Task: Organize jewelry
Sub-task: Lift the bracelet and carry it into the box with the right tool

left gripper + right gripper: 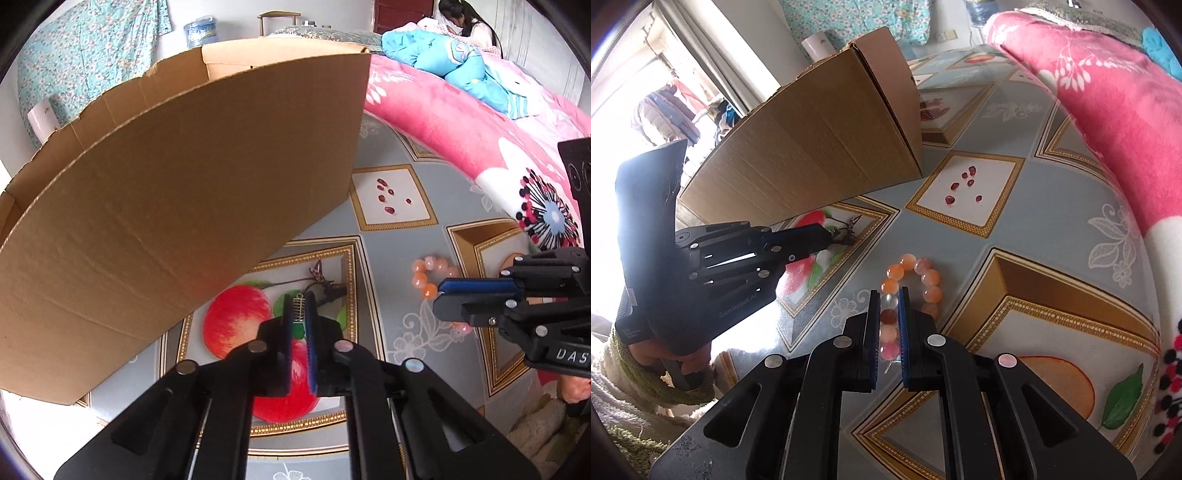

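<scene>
beads of an orange, pink and clear bracelet (911, 295) lie on the patterned tablecloth (1015, 236) right at the right gripper (889, 295), whose two blue-padded fingers are drawn close together with the near side of the ring between them; the pads look to be against a clear bead and a dark red one, though whether they are truly clamped is hard to tell. just left of it, the left gripper (299, 306) has its fingers nearly closed on a small silver comb-shaped charm (298, 308), with a dark cord (317, 282) trailing ahead of the tips over the printed apple. further ahead of both grippers, a scatter of small dark red stones (962, 182) sits in a white square of the cloth. the left wrist view shows the charm's teeth between the pads, and the right gripper entering from the right, low and roughly level over the bracelet; the right wrist view shows only a small metal glint at the left gripper's tips, but shows a hand in a fuzzy green-edged sleeve under that gripper, which points rightward and slightly down. a tall cardboard box (177, 206) stands ahead and left of the left gripper, and a pink floral blanket (1115, 96) lies to the right of the right one.
</scene>
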Motion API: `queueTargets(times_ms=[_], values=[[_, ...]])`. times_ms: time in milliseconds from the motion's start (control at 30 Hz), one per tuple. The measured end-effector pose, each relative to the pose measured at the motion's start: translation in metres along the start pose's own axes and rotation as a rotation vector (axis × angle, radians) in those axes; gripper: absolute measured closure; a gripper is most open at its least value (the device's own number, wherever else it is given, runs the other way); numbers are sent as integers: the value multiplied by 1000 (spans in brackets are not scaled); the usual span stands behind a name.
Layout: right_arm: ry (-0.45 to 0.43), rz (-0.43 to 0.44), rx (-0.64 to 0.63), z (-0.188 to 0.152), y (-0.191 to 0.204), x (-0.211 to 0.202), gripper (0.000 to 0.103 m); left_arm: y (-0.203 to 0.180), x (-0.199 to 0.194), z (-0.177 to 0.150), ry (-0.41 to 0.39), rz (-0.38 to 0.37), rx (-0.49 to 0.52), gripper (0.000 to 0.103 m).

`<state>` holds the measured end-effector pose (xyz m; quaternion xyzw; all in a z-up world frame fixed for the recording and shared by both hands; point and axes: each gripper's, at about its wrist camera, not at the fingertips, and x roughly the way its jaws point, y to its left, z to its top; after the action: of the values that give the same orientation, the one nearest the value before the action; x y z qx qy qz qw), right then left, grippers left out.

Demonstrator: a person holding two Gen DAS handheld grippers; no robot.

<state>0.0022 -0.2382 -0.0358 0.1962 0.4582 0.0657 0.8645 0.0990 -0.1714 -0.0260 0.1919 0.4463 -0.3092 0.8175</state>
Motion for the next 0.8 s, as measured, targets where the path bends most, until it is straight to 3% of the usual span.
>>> queueTargets(times_ms=[367,467,800], values=[[5,-7,2,4,-1,2,96,12,-20,-32,-10,-33,-103,99],[9,-7,10,6,0,3,96,22,-30,-44,-28,-68,-171,99],[9,1,24,11,8,-3,96,34,-69,-57,-128,-81,-212,99]])
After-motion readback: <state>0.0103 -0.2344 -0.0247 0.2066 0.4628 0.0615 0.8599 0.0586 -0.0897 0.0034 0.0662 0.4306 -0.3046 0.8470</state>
